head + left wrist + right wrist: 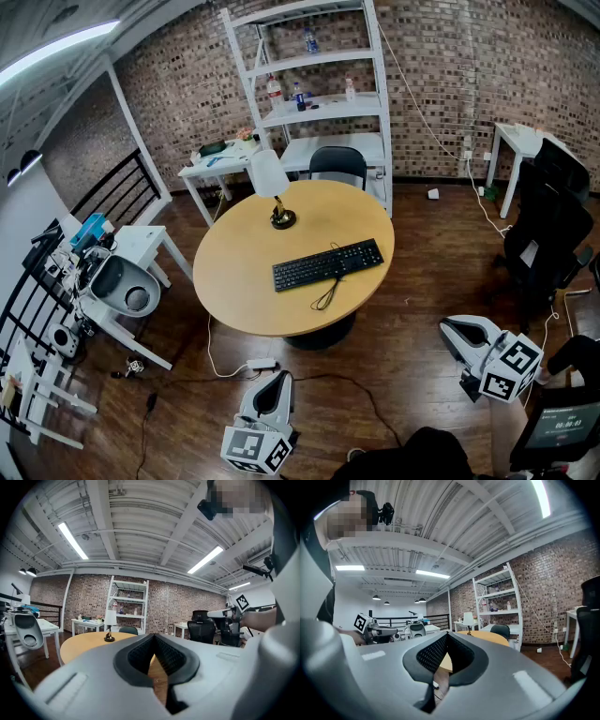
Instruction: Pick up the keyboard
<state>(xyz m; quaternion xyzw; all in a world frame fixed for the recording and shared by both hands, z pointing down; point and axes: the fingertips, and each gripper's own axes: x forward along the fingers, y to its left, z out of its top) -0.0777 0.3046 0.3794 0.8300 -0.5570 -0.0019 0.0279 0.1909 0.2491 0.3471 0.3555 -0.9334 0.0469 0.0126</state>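
A black keyboard [328, 264] lies on the round wooden table [244, 281], its cable looped toward the near edge. My left gripper [273, 381] hovers low over the floor in front of the table, jaws shut and empty. My right gripper [451, 329] hangs off to the table's right, also shut on nothing. In the left gripper view the closed jaws [153, 638] point level at the table top [82, 644]. The right gripper view has its closed jaws [446, 638] aimed past the table [490, 637]. Neither gripper view shows the keyboard.
A white table lamp [272, 187] stands at the table's far side, with a dark chair [337, 164] behind it. A white shelf unit [314, 84] lines the brick wall. Black office chairs [553, 234] stand at right, cluttered white equipment [117, 281] at left, and cables [234, 370] cross the floor.
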